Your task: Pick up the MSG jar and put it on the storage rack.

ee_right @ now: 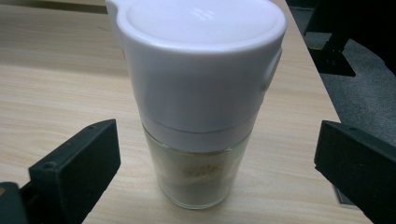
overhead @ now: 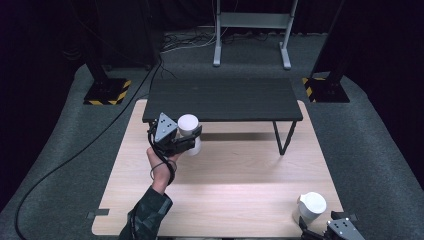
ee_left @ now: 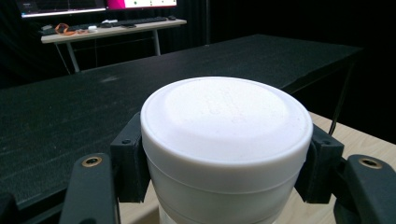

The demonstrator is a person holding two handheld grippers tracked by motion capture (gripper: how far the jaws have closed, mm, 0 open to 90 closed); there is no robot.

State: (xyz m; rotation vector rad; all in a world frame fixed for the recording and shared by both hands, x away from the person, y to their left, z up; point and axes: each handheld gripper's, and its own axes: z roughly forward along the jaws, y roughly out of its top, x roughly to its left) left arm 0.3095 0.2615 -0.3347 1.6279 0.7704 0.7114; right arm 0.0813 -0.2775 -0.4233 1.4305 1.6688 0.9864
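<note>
My left gripper (overhead: pixel 189 138) is shut on a white round-lidded jar (overhead: pixel 188 126), held just in front of the black raised shelf (overhead: pixel 225 97). In the left gripper view the jar's white lid (ee_left: pixel 226 119) sits between the two black pads (ee_left: pixel 130 163), which press its sides. A second jar with a white flip cap (overhead: pixel 311 206) stands upright on the wooden table near the front right corner. In the right gripper view this clear-bodied jar (ee_right: pixel 198 93) stands between the wide-apart jaws of my right gripper (ee_right: pixel 210 163), which is open and not touching it.
The light wooden table (overhead: pixel 225 175) carries the black shelf on thin legs (overhead: pixel 282 140) at its back. Black stands with yellow-striped bases (overhead: pixel 107 92) flank the table on the carpet. A cable (overhead: pixel 75 150) trails across the floor at left.
</note>
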